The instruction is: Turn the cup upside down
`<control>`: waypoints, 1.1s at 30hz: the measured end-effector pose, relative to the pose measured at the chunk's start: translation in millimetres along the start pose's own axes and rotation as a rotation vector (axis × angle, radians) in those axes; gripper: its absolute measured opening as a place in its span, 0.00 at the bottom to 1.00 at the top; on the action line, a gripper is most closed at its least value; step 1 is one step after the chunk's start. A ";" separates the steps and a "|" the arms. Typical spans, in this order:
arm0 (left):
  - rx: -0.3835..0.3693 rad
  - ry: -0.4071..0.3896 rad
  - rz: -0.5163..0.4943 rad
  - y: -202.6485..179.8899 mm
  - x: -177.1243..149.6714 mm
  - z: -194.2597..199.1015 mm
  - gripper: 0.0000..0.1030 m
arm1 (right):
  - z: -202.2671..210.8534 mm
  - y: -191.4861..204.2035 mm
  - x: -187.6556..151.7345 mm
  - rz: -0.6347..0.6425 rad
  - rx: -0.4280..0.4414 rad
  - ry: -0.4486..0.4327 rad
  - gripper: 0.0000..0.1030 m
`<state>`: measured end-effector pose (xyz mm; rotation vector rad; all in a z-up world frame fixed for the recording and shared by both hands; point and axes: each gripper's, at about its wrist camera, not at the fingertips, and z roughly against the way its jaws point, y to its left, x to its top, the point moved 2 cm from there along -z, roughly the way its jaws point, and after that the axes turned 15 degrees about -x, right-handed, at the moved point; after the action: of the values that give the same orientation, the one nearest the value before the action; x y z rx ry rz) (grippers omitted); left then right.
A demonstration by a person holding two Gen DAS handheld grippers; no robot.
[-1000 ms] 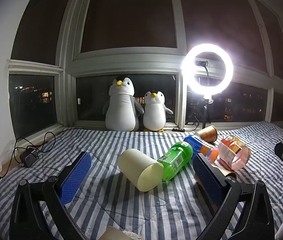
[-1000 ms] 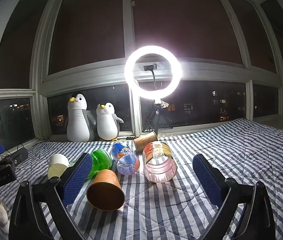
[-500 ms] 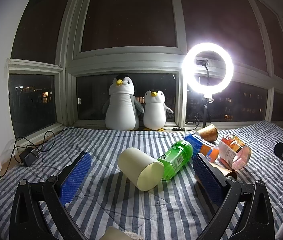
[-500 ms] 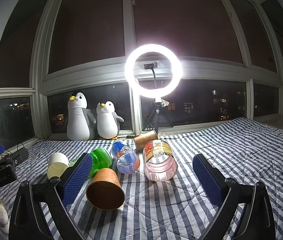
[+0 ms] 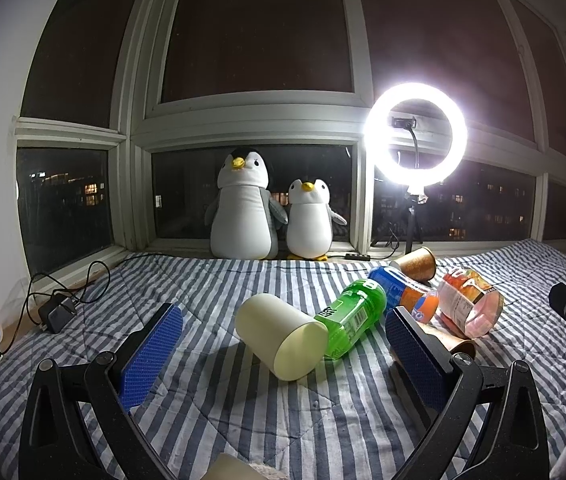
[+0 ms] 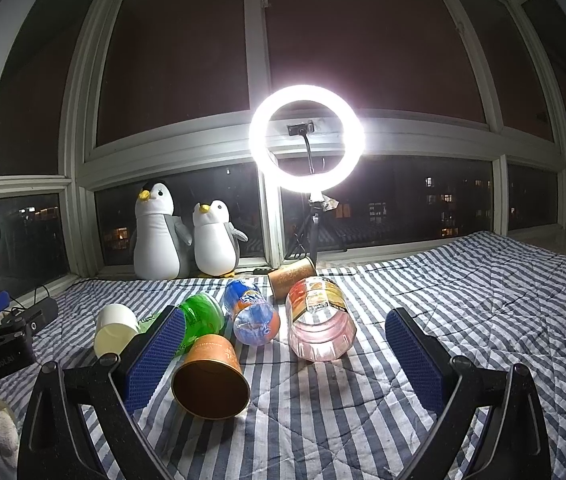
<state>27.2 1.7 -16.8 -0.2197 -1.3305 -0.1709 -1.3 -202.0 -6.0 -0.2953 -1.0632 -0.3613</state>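
A striped quilt (image 5: 243, 420) fills the lower frame. At the centre of the left view a cream cup (image 5: 281, 336) lies on its side, touching a green bottle (image 5: 353, 318). It looks light, stiff and smooth, likely to roll; grip across its wall, mid-length. The left gripper (image 5: 283, 354) has its fingers wide apart, empty; the right gripper (image 6: 283, 354) likewise, near a brown cup (image 6: 211, 376).
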 end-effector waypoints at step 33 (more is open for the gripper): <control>-0.002 0.005 0.000 1.8 -0.3 -0.9 1.00 | -2.9 3.0 -1.9 0.007 0.001 0.012 0.96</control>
<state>28.5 3.2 -17.4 -0.2208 -1.3259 -0.1732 1.4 -200.2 -9.3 -0.2960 -1.0502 -0.3561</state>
